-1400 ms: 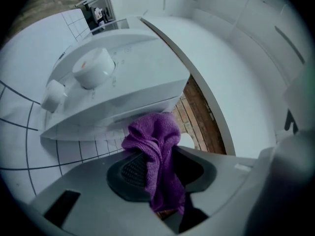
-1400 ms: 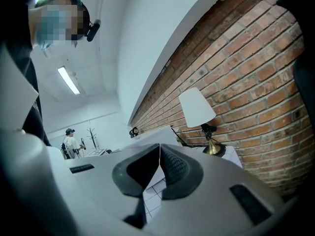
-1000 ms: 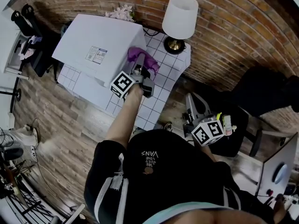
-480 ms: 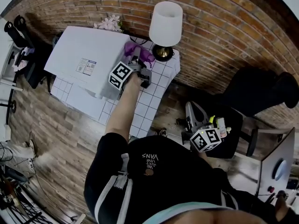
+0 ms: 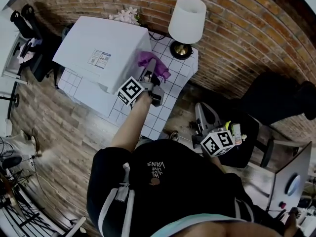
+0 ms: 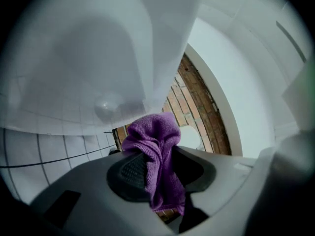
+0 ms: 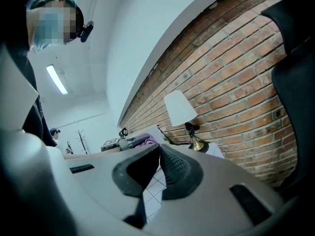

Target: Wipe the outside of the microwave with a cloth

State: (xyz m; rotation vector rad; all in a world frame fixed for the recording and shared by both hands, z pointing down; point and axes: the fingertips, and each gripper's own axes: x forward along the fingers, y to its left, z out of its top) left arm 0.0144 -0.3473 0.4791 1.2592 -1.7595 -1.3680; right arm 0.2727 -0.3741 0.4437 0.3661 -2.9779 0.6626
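Note:
The white microwave (image 5: 103, 48) stands on a white tiled table (image 5: 173, 90). My left gripper (image 5: 150, 75) is shut on a purple cloth (image 5: 152, 63) and holds it against the microwave's right side, near its upper edge. In the left gripper view the cloth (image 6: 155, 151) bunches out between the pads of the left gripper (image 6: 160, 173), with the microwave's white wall (image 6: 98, 58) close in front. My right gripper (image 5: 203, 122) hangs low to the right, away from the table. In its own view the right gripper (image 7: 158, 168) has its pads together with nothing between them.
A white-shaded lamp (image 5: 187, 19) with a brass base stands on the table's back right corner, close to the cloth. Pale flowers (image 5: 126, 15) sit behind the microwave by the brick wall (image 5: 237, 38). A black chair (image 5: 249, 142) is beside my right gripper.
The left gripper, with the cloth, slid toward the back of the microwave's right side, then came forward again. The right gripper stayed low by the chair.

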